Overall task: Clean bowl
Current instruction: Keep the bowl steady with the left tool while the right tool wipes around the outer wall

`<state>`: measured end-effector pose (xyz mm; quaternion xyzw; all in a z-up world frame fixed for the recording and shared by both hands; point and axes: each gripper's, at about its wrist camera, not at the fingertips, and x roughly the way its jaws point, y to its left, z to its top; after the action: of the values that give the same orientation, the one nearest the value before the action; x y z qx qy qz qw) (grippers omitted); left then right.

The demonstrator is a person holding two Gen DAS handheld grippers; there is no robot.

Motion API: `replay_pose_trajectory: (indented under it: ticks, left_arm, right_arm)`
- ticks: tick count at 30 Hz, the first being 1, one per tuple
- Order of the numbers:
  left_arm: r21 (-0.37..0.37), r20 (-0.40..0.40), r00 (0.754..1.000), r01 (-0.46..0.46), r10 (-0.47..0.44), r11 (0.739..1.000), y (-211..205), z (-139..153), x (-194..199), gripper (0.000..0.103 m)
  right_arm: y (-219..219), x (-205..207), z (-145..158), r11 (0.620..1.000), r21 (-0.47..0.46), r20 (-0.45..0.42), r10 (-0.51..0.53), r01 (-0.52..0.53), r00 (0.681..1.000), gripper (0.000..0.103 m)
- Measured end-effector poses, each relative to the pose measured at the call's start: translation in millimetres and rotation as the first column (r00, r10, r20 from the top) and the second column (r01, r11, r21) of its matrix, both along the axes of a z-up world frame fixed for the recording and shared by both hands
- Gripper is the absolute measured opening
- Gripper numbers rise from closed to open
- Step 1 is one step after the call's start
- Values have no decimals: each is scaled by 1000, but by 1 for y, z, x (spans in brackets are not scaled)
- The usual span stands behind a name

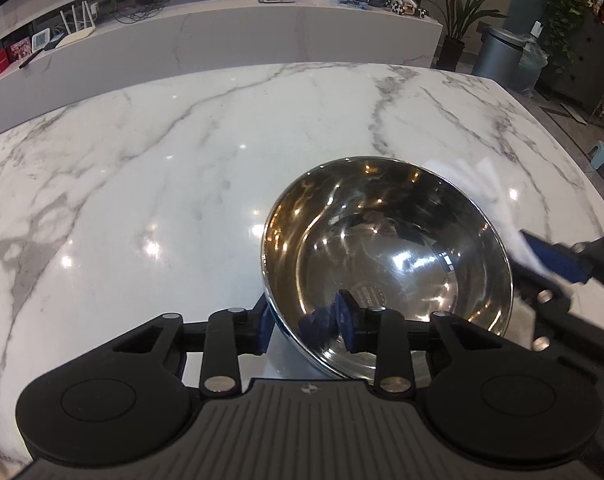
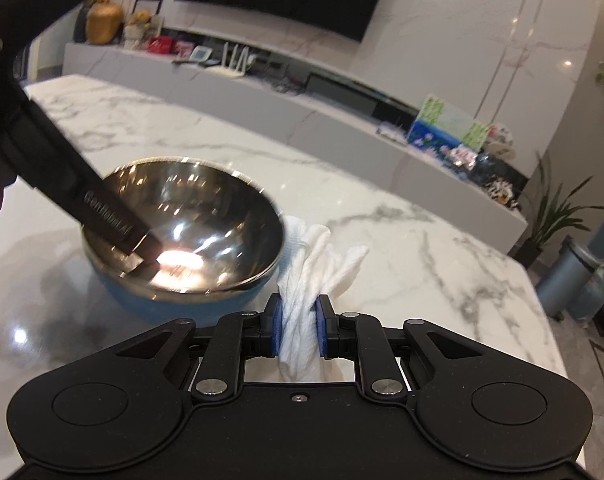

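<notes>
A steel bowl (image 1: 386,256) with a blue outside stands on the marble table; it also shows in the right wrist view (image 2: 190,220). My left gripper (image 1: 306,320) is shut on the bowl's near rim, one finger inside and one outside. In the right wrist view its finger (image 2: 114,228) reaches into the bowl from the left. My right gripper (image 2: 298,324) is shut on a crumpled white cloth (image 2: 314,268), just right of the bowl and outside it. In the left wrist view the cloth (image 1: 498,208) is blurred beside the bowl's right rim.
The white marble table (image 1: 162,160) spreads wide to the left and beyond the bowl. A long marble counter (image 1: 230,36) with boxes and routers runs behind it. A grey bin (image 1: 498,56) and plants stand at the far right, off the table.
</notes>
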<state>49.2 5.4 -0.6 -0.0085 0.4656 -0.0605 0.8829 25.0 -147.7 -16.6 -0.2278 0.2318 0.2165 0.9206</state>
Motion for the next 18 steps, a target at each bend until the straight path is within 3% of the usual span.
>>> replay_pose_trajectory:
  ticks: [11, 18]
  left_arm:
    - [2, 9, 1000, -16, 16, 1000, 2, 1, 2, 24]
    - [-8, -4, 1000, -31, 31, 999, 4, -1, 2, 40]
  right_arm:
    - [3, -1, 3, 999, -6, -17, 37, -37, 999, 15]
    - [6, 0, -3, 999, -34, -36, 32, -33, 999, 15]
